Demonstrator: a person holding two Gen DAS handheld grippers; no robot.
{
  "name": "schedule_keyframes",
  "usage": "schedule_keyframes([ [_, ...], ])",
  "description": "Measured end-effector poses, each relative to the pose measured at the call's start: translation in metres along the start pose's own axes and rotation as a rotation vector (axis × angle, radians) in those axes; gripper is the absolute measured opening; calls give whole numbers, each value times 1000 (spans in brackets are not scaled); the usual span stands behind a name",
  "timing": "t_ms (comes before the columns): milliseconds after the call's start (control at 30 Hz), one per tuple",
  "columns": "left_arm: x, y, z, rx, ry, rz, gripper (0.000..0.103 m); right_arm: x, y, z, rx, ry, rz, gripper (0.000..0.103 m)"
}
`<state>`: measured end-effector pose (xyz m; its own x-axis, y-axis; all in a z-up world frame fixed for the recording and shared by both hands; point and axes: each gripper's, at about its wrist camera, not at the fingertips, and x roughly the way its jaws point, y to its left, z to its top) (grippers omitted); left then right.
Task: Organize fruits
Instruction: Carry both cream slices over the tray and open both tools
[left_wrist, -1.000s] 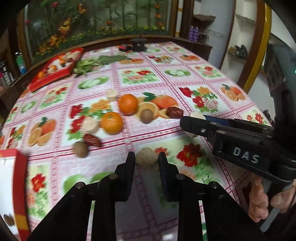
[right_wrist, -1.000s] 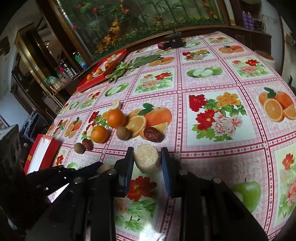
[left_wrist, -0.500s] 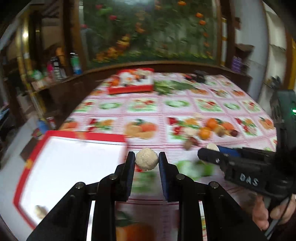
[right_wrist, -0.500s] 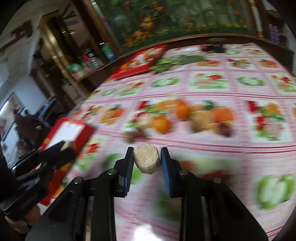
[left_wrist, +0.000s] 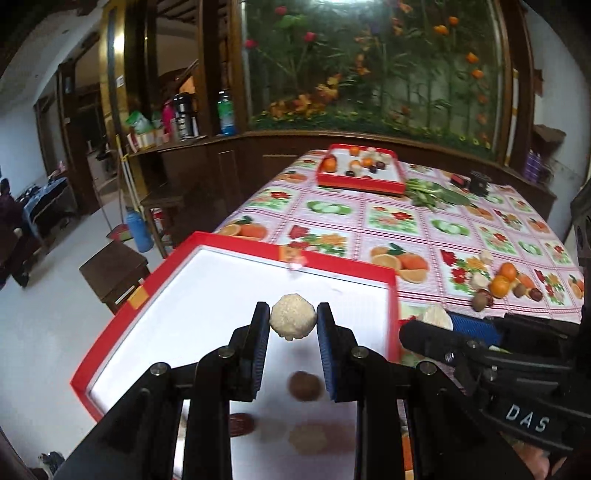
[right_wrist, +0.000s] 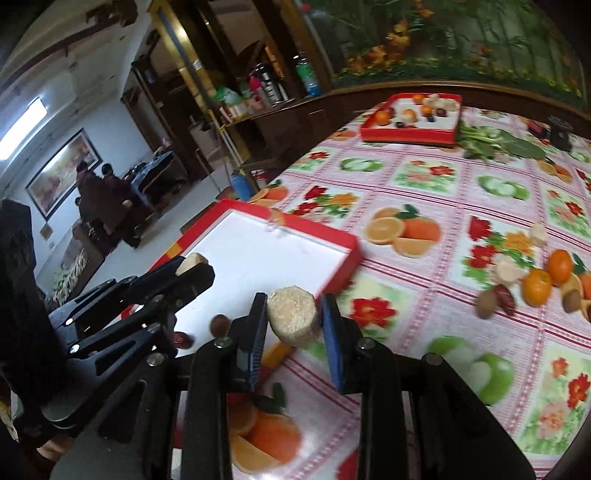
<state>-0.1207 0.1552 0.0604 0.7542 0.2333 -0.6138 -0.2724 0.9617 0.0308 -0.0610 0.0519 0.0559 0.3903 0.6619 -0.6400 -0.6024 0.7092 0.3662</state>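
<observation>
The left tool (left_wrist: 293, 321), clamped on a round beige crumbly ball (left_wrist: 293, 321), hangs over the near red-rimmed white tray (left_wrist: 391, 314); the right tool (right_wrist: 293, 321) (pinching a beige crumbly cylinder (right_wrist: 292, 319)) sits at the tray's edge, where an early release would likely miss.

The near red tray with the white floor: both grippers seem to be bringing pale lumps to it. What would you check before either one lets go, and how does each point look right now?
1. Left hand-held gripper holds its round pale ball: ok.
2. Ball is above the near red tray, inside the rim: ok.
3. Landing spot free: cannot tell; a brown fruit lies just below.
4. Right hand-held gripper holds its flat-topped pale lump: ok.
5. Lump is over the tray: not ok; it appears just outside the tray's near corner.
6. Height above the tray floor: cannot tell.
</observation>
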Motion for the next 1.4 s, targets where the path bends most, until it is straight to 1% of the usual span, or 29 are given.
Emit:
schedule_keyframes([
  [167,2,20,-4,-23,2,30,25,16,19,0,-27,27,6,31],
  [367,10,40,-13,-36,27,52,25,38,35,-2,-40,65,15,31],
  [533,15,49,-18,-42,42,68,25,53,46,-6,-48,94,23,31],
  [867,21,55,-25,-35,65,86,25,65,53,-10,-48,125,15,31],
  [1133,22,52,-26,-26,76,109,26,65,51,-10,-39,127,12,32],
  [1167,23,52,-26,-27,78,110,27,65,51,-10,-41,127,10,32],
  [1233,22,53,-26,-32,78,119,37,63,51,-9,-38,131,15,32],
  [1267,21,54,-26,-37,77,126,50,61,50,-9,-34,127,17,32],
  [1300,19,54,-25,-41,66,137,57,60,50,-9,-33,124,16,32],
  [1400,15,53,-23,-36,47,150,59,55,45,-8,-18,114,17,35],
])
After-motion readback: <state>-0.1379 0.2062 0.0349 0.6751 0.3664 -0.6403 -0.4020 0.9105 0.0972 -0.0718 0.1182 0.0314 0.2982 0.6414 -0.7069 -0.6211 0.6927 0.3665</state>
